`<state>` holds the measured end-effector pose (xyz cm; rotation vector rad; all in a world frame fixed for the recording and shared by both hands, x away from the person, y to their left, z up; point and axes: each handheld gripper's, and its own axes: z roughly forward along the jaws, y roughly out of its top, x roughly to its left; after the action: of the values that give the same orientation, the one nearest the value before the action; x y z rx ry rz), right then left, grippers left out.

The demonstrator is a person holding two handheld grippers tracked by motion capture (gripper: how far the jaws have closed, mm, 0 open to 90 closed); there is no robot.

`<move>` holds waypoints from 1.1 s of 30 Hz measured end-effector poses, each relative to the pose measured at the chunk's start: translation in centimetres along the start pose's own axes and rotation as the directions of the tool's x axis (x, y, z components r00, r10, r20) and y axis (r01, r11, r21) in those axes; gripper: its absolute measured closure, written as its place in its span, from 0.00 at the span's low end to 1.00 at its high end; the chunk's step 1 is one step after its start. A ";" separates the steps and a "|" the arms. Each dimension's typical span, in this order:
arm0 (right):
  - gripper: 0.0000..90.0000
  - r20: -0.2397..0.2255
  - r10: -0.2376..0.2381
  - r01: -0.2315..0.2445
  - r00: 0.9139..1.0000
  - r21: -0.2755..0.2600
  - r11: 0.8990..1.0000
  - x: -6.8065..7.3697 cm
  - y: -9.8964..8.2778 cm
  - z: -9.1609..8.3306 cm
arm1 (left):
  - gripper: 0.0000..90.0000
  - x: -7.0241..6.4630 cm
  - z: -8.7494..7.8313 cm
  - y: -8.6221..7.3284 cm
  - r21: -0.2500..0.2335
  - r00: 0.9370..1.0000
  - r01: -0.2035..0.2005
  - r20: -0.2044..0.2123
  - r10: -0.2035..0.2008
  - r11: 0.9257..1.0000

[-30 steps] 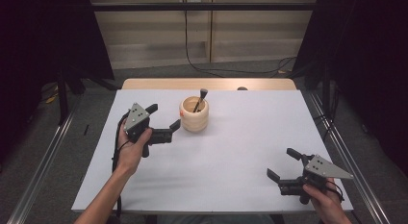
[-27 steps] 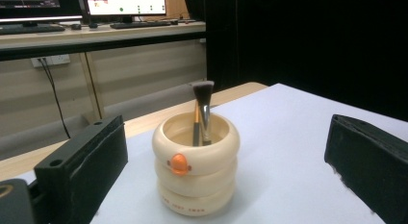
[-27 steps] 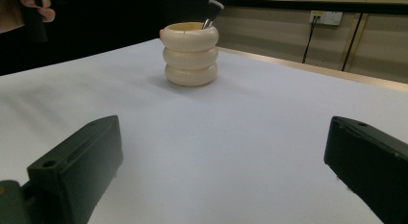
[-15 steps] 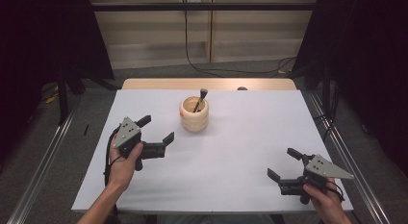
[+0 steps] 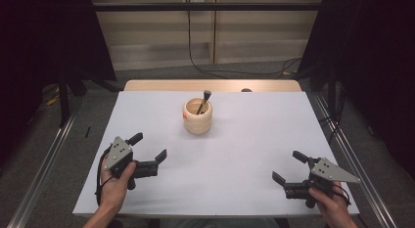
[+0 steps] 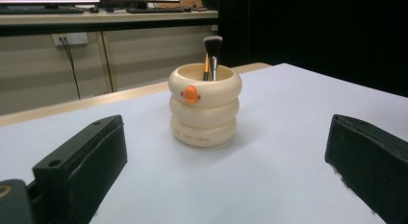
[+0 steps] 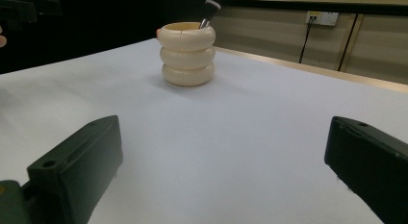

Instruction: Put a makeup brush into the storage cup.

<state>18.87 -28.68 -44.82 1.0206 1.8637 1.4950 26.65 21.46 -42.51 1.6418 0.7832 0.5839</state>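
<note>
Holder (image 5: 197, 118) (brush inside) well ahead of left gripper (image 5: 148, 147) fingers, spread apart, empty.

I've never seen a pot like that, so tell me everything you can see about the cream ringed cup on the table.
The cup looks like three stacked rounded rings, cream and smooth, perhaps ceramic or plastic. An orange knob sticks out of the top ring. It stands upright on the white table, toward the far middle. A makeup brush with dark bristles leans inside it. Neither gripper touches it.
</note>
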 end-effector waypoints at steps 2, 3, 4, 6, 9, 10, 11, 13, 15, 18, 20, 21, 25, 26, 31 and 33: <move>0.00 0.004 0.001 -0.001 1.000 0.000 1.000 0.0 0.0 0.0 | 0.01 -0.1 -0.4 -0.2 0.007 1.000 0.014 -0.006 -0.014 1.000; 0.00 0.003 0.001 -0.001 1.000 -0.001 1.000 0.0 0.0 0.0 | 0.01 -0.2 -0.6 -0.3 0.006 1.000 0.017 -0.011 -0.017 1.000; 0.00 0.006 0.001 -0.001 1.000 -0.001 1.000 0.0 0.0 0.0 | 0.01 -0.4 -0.8 -0.3 0.006 1.000 0.015 -0.016 -0.015 1.000; 0.00 0.010 0.003 -0.003 1.000 -0.005 1.000 0.0 0.0 -0.1 | 0.01 -0.7 -1.2 -0.4 0.000 1.000 0.015 -0.022 -0.015 1.000; 0.00 0.030 0.005 -0.004 1.000 -0.010 1.000 0.0 0.0 -0.2 | 0.01 -1.0 -1.8 -0.6 0.000 1.000 0.023 -0.014 -0.023 1.000; 0.00 0.041 0.011 -0.010 0.999 -0.012 1.000 0.0 0.0 -0.3 | 0.01 -1.2 -2.0 -0.8 -0.006 1.000 0.016 -0.015 -0.016 1.000; 0.00 0.045 0.014 -0.014 0.999 -0.015 1.000 -0.1 0.0 -0.4 | 0.01 -1.2 -2.1 -0.9 -0.011 1.000 0.024 -0.010 -0.024 1.000; 0.00 0.054 0.017 -0.016 0.998 -0.018 1.000 -0.1 -0.1 -0.5 | 0.00 -1.2 -2.4 -1.1 -0.010 0.999 0.040 -0.004 -0.040 0.999; 0.00 0.057 0.022 -0.021 0.998 -0.022 1.000 -0.1 -0.1 -0.6 | 0.01 -1.1 -2.6 -1.4 -0.016 0.999 0.033 -0.012 -0.033 0.999; 0.00 0.055 0.017 -0.016 0.998 -0.025 1.000 -0.1 0.0 -0.7 | 0.01 -1.0 -2.7 -1.8 -0.012 1.000 0.026 0.004 -0.026 1.000; 0.00 0.053 0.016 -0.015 0.998 -0.027 1.000 -0.1 0.0 -0.7 | 0.01 -0.9 -2.8 -1.9 -0.011 1.000 0.019 0.010 -0.018 1.000; 0.00 0.053 0.016 -0.014 0.998 -0.027 1.000 -0.1 0.0 -0.7 | 0.01 -0.9 -2.9 -1.9 -0.008 1.000 0.022 0.014 -0.022 1.000; 0.00 0.050 0.009 -0.008 0.999 -0.027 1.000 0.0 0.0 -0.7 | 0.01 -0.7 -2.9 -1.9 -0.013 1.000 0.023 0.015 -0.023 1.000; 0.00 0.049 0.008 -0.007 0.999 -0.026 1.000 0.0 0.0 -0.7 | 0.01 -0.6 -3.0 -1.9 -0.016 1.000 0.026 0.014 -0.026 1.000; 0.00 0.045 0.009 -0.008 0.999 -0.024 1.000 0.0 0.0 -0.7 | 0.01 -0.3 -3.1 -1.9 -0.026 0.999 0.034 0.003 -0.034 0.999; 0.00 0.045 0.010 -0.009 0.999 -0.023 1.000 0.0 0.0 -0.6 | 0.01 -0.2 -3.1 -2.0 -0.026 0.999 0.037 0.004 -0.037 0.999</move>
<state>18.40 -29.07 -44.67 1.0456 1.8085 1.4837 23.85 23.53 -43.79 1.6005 0.7984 0.5628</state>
